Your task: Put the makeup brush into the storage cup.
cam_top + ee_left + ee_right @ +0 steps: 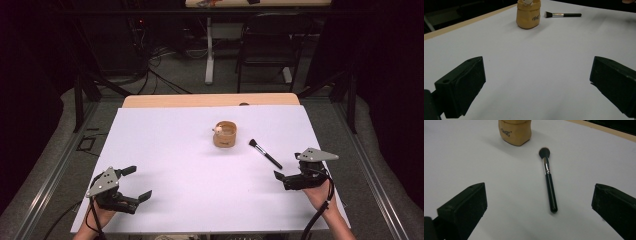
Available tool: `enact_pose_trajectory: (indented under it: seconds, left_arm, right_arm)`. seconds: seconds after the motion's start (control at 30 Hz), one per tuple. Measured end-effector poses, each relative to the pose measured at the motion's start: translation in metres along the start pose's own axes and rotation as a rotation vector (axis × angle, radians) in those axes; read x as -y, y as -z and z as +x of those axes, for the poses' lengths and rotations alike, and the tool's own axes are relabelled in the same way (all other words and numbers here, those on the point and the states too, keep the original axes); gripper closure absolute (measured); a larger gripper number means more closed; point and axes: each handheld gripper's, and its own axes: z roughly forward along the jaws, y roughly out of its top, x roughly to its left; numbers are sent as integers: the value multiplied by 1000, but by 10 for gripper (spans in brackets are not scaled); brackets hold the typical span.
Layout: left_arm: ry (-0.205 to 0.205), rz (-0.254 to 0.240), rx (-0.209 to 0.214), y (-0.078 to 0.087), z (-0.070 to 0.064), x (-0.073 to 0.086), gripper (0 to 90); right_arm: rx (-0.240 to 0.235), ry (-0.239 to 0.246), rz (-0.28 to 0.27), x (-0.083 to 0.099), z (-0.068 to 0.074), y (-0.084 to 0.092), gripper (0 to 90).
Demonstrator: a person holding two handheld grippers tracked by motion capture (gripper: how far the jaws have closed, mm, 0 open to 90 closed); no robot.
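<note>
A tan soft-sided holder [225, 135] with dark lettering stands near the middle of the white sheet, with something pale at its rim. A black-handled makeup brush [265, 153] with a silver ferrule lies just right of it, bristles toward the holder. My right gripper [288, 166] is open, close to the brush's handle end, with nothing between its jaws. In the right gripper view the brush [548, 180] lies ahead between the wide jaws [540, 195], with the holder [514, 131] beyond. My left gripper [137, 183] is open at the near left. Its view [536, 85] shows the holder [528, 15] and the brush [562, 15] far off.
The white sheet [180, 165] covers most of the wooden table [210, 100], whose far edge stays bare. A black chair [267, 45] and a white table leg [209, 50] stand on the floor beyond. Dark metal frame rails [50, 170] run along both sides.
</note>
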Motion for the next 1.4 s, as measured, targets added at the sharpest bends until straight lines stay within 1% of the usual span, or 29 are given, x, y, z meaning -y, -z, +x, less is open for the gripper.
enact_pose_trajectory:
  seconds: [0.13, 0.27, 0.37, 0.5, 0.63, 0.83, 0.9, 1.07, 1.1, 1.13, 1.17, 1.2, 1.27, 1.3, 1.33, 1.4]
  left_arm:
    - [-1, 1, -2, 0, -1, 0, 3]
    - [-1, 6, -6, 0, -1, 0, 3]
    - [-6, 2, -11, 1, -1, -1, 3]
    - [-5, 6, -12, 1, -2, -1, 3]
    - [-7, 4, -6, 1, -2, -1, 2]
    - [-3, 10, -1, 0, -2, -1, 2]
    - [-5, 10, 3, 0, -2, -1, 2]
    - [-3, 9, 5, -1, -2, -1, 2]
    - [-7, 9, 10, -1, -1, -1, 2]
    - [-7, 5, 12, -1, -2, -1, 2]
    - [-8, 6, 10, 0, -2, -2, 1]
    - [-8, 2, 24, 0, -2, -2, 1]
    - [-5, 6, 26, -1, -2, -1, 1]
    - [-4, 8, 25, -1, -2, -1, 1]
    - [-4, 11, 12, -1, -3, -2, 0]
    - [-1, 13, 10, -2, -2, -2, 0]
  right_arm:
    - [-1, 0, 11, -2, -2, -3, 0]
    - [-7, 11, 16, -7, -5, -6, 0]
    - [-19, 16, 25, -12, -6, -10, 0]
    - [-6, 16, 47, -21, -9, -15, 0]
    - [-14, 23, 60, -30, -11, -19, 0]
    - [-48, 73, 100, -47, -12, -30, 0]
    - [-42, 92, 113, -55, -11, -33, 0]
    - [-44, 121, 133, -73, -10, -42, 0]
    - [-41, 127, 140, -76, -10, -44, 0]
    - [-54, 128, 154, -79, -9, -46, 0]
    - [-53, 130, 167, -81, -9, -50, 0]
    - [-54, 136, 180, -83, -9, -53, 0]
    - [-62, 146, 206, -88, -7, -61, 0]
    - [-63, 152, 218, -90, -6, -65, 0]
    - [-71, 158, 229, -92, -5, -69, 0]
    - [-68, 175, 260, -94, -2, -78, 0]
